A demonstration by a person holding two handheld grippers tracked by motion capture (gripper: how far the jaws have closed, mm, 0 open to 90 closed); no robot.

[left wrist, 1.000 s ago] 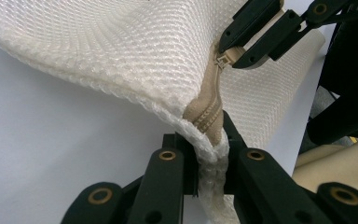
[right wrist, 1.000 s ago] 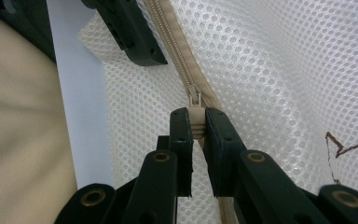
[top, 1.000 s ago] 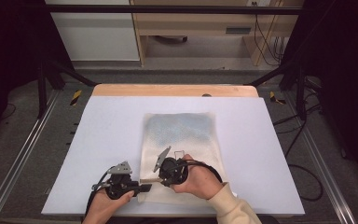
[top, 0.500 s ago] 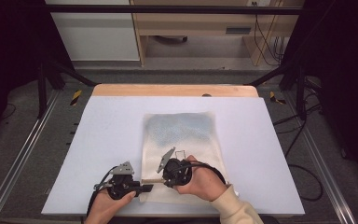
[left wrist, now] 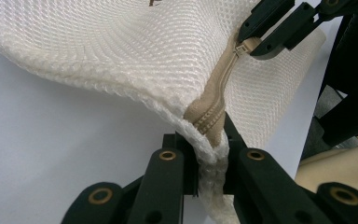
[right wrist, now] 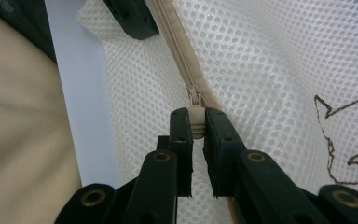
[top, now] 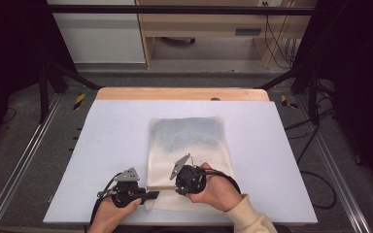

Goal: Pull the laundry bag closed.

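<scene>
Both grippers work at the near edge of a white mesh bag [top: 187, 155] that lies flat in the middle of the white table [top: 107, 141] in the high view: the left gripper [top: 151, 195] sits at the bag's near left corner, held by the left hand [top: 111, 213], and the right gripper [top: 174, 184] is just beside it over the bag's near edge, held by the right hand [top: 218, 191] in a cream sleeve [top: 250, 221]. Seen from the left gripper view, the left gripper's jaws are clamped on the bag's corner, where the beige zipper [left wrist: 219, 100] ends, and the mesh lifts off the table there; farther along the zipper, the right gripper [left wrist: 254, 44] pinches the zipper pull [left wrist: 243, 46]. Looking through the right gripper view, the right gripper's jaws are closed on the pull's beige tab, with the zipper running away from them across the mesh toward the left gripper's black jaw tip at the top; a brown printed outline [right wrist: 342, 140] marks the mesh at the right.
</scene>
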